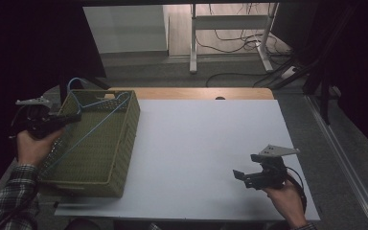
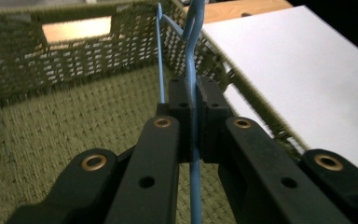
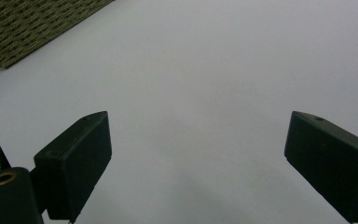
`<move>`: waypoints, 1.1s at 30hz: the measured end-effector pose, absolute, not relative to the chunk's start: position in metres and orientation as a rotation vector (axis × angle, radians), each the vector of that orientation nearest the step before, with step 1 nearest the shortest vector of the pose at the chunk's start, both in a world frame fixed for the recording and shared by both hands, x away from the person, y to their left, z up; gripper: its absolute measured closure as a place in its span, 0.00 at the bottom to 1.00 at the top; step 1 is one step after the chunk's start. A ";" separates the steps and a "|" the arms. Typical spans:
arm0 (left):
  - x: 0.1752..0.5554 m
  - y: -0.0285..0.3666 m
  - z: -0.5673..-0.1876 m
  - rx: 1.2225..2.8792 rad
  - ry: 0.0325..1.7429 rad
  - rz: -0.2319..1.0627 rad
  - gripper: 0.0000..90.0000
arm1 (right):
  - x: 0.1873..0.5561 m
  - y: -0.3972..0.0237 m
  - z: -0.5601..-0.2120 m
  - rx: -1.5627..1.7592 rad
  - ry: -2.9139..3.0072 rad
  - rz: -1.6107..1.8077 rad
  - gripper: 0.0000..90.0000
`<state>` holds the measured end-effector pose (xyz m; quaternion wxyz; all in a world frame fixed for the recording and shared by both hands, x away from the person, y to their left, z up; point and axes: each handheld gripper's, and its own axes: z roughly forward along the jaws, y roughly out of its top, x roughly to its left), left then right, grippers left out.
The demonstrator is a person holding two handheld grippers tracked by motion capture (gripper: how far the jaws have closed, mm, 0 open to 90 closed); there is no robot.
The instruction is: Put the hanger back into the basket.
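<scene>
Covering most of the table [image 1: 191, 93], a white sheet [image 1: 201, 153] lies flat, with a strip of bare wood showing along the far edge. On its left side sits a green woven basket [image 1: 120, 158], long side running away from the person, its near corner also showing at the top left of the right gripper view. A blue wire hanger [image 1: 98, 103] stands tilted inside the basket, hook up above the far left corner and one long wire slanting down toward the near left. In the left gripper view the hanger runs straight up between the black pads, over the basket's woven floor. The left gripper [image 1: 74, 117] reaches in over the basket's left wall, its jaws pressed together and pinching the hanger wire. The right gripper [image 1: 239, 175] hovers just over the sheet at the near right, well apart from the basket, jaws spread wide with nothing between them but white sheet.
</scene>
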<state>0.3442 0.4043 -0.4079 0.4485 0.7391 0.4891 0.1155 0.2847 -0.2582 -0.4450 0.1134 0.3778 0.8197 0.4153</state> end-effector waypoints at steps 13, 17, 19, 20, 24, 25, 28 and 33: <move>0.354 0.406 -0.447 1.896 1.331 0.231 0.96 | 0.285 -0.255 -0.448 1.102 2.423 1.202 0.07; 0.356 0.406 -0.452 1.923 1.404 0.245 0.96 | 0.285 -0.254 -0.449 1.098 2.427 1.198 0.07; 0.357 0.404 -0.454 1.965 1.438 0.283 0.95 | 0.285 -0.254 -0.450 1.097 2.429 1.198 0.07; 0.355 0.403 -0.454 1.968 1.460 0.314 0.92 | 0.285 -0.254 -0.450 1.095 2.428 1.197 0.07; 0.350 0.404 -0.451 1.948 1.461 0.360 0.72 | 0.285 -0.254 -0.450 1.095 2.427 1.199 0.07; 0.350 0.404 -0.451 1.948 1.461 0.360 0.67 | 0.285 -0.254 -0.450 1.095 2.427 1.198 0.07; 0.344 0.401 -0.445 1.922 1.444 0.381 0.58 | 0.284 -0.254 -0.449 1.093 2.426 1.202 0.07; 0.332 0.389 -0.431 1.877 1.356 0.390 0.39 | 0.283 -0.256 -0.447 1.090 2.408 1.229 0.07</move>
